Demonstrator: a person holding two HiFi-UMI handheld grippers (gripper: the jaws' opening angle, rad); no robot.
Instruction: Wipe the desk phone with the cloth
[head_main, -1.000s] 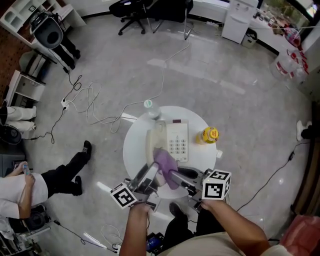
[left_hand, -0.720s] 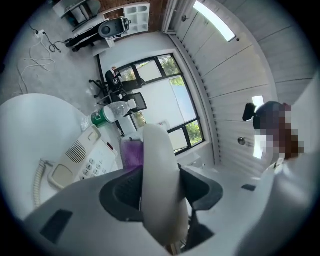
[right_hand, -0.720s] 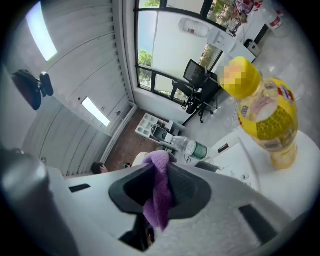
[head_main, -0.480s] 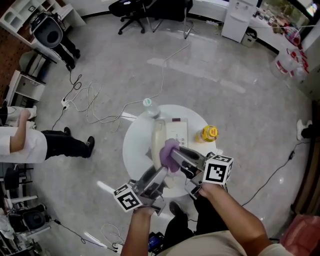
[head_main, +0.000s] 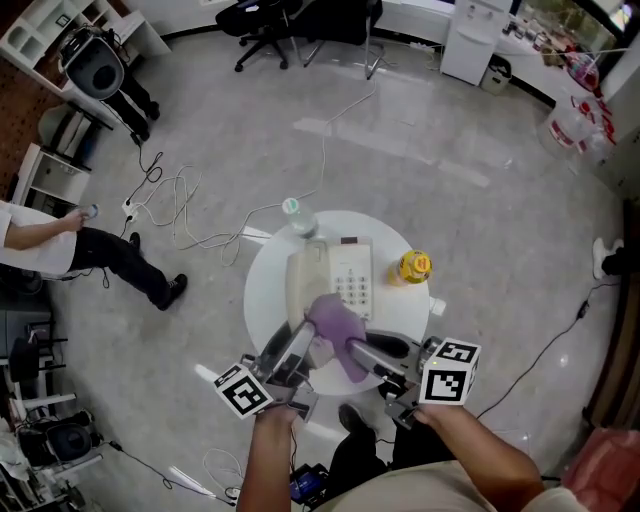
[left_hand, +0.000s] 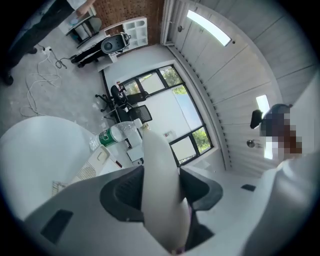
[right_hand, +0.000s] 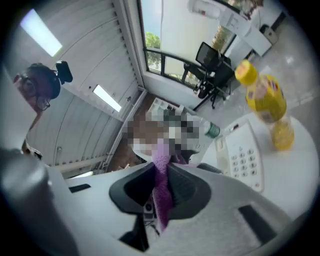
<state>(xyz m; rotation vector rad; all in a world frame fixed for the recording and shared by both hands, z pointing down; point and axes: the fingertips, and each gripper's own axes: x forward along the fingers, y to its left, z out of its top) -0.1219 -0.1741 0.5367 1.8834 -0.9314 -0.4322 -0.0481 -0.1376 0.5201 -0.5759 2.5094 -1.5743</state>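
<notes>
— Grey floor (head_main: 450, 180) spreads wide around you, with loose cables (head_main: 190, 215) trailing over it. The round white table (head_main: 262, 295) stands right under your hands.

— Where's the phone?

— The desk phone (head_main: 352, 280) sits mid-table, keypad up. A yellow bottle (head_main: 415, 267) stands just beside its right edge, and a clear water bottle (head_main: 297, 213) is at its far left corner.

— And the left gripper?

— Your left gripper (left_hand: 161, 175) has its jaws well apart, but they are filled. They are clamped on the near end of the white handset (left_hand: 155, 150), which runs away from you along the phone's left side. I cannot tell whether the handset is clear of its cradle.

— The right one?

— Your right gripper (right_hand: 161, 172) has its jaws nearly together, pinching the purple cloth (head_main: 335, 322). In the right gripper view a narrow strip of it runs between the pads. From the head view, the rest is bunched over the phone's near edge, just beside the tips of the left gripper.
</notes>
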